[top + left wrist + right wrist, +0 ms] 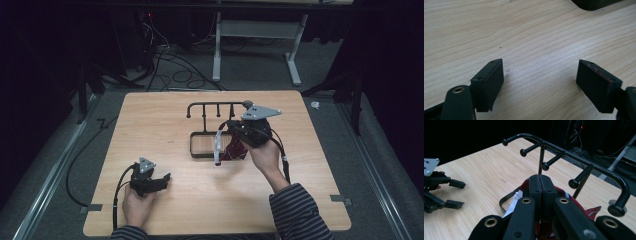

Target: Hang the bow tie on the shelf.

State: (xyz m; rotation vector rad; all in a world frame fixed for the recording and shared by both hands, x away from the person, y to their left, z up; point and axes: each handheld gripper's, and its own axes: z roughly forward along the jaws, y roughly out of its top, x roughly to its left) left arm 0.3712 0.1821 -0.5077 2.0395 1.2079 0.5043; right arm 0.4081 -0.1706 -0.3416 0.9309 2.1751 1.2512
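Right gripper point(231, 131) pinches a red cloth point(234, 151) at the black rack point(218, 106); left gripper point(159, 180) rests open, well apart.

In the high view the cloth hangs under the right gripper, over the rack's base, and something white point(217, 150) hangs beside it. The right gripper view shows the two jaws pressed together on the cloth. It also shows the rack's pegs point(545, 166) up close: five round tips. The left gripper view shows two jaws spread wide over bare table point(529, 37).

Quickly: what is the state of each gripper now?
Left gripper: open, holding nothing, low over the table.
Right gripper: shut on a red cloth item by the black rack.
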